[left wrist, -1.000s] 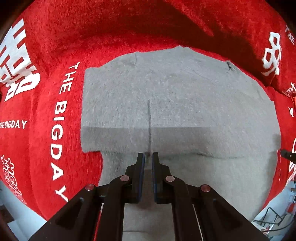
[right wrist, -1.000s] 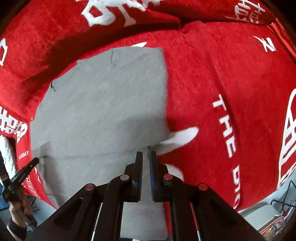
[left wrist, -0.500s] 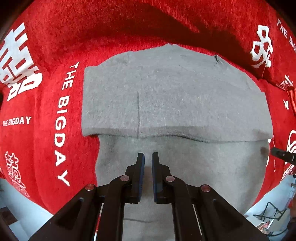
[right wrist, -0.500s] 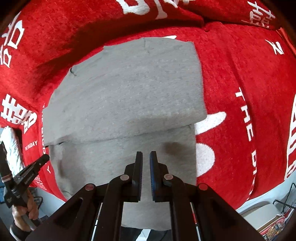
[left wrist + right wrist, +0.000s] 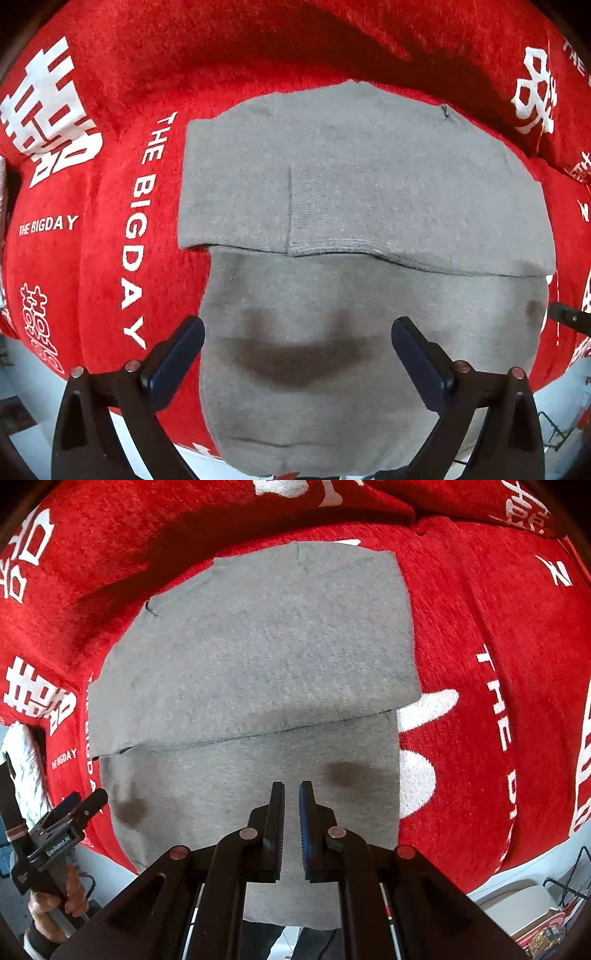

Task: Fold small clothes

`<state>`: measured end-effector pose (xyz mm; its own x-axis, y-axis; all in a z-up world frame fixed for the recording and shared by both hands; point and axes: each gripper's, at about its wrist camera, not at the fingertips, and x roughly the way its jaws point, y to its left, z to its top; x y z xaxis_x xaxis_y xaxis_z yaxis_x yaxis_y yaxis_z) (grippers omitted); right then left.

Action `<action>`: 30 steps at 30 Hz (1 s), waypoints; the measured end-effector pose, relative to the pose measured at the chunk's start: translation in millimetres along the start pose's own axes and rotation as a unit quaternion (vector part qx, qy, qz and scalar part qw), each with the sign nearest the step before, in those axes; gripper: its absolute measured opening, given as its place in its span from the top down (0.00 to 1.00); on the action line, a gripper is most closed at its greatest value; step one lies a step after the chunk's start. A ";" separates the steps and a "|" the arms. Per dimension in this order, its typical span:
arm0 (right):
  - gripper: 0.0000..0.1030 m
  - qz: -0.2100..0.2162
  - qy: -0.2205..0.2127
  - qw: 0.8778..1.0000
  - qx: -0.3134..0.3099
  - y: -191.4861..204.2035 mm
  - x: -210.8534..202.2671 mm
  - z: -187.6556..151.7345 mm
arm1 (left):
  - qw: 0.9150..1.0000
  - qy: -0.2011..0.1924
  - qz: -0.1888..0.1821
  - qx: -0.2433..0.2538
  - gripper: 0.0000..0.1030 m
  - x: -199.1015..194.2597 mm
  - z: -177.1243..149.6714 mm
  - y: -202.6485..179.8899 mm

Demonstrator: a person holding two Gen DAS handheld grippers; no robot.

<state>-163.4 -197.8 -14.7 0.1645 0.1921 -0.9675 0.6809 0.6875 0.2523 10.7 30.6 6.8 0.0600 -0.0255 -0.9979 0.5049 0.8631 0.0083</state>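
Left tongs (image 5: pixel 295 341) hang straight down over the near part of the grey garment (image 5: pixel 362 184), jaws spread wide after just opening, nothing between them, cloth lying loose below. That fits a release after laying the far flap over, judging by the flat fold. The garment sits on a red blanket (image 5: pixel 110 258) with white lettering that covers the worktop; a folded-over upper layer ends in a ribbed hem edge (image 5: pixel 332 251) running across the middle, lower layer sticking out toward the camera and hanging past the blanket's near edge. Left edge of the fold overhangs the lower layer a bit, so it is not squared. Right tongs (image 5: pixel 291 794) hover over the same lower layer, jaws nearly closed with only a thin gap, gripping nothing. In the right wrist view the left tongs show at far left, held by the person's hand (image 5: pixel 55 901). Open blanket on both sides of the garment, plenty of room to move; the raised blanket fold behind limits reach at the far side.
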 end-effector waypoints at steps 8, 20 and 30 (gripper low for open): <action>0.10 -0.007 -0.049 0.998 -0.027 5.1 -14.8 0.8 | 1.000 0.005 0.014 0.007 0.02 3.6 -1.0 -6.2; 0.08 0.011 -0.043 0.999 -0.020 -6.7 -18.2 4.6 | 0.999 0.028 0.028 -0.024 0.02 10.7 -2.7 -5.2; 0.08 0.026 -0.017 0.999 0.015 -33.0 -13.1 4.5 | 0.999 0.032 0.025 0.003 0.02 9.0 -0.7 -19.1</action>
<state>-184.9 -226.2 -10.4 0.2241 0.2028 -0.9532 0.6912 0.6564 0.3022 1.0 14.2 -2.3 0.0311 0.0496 -0.9983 0.5086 0.8590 0.0585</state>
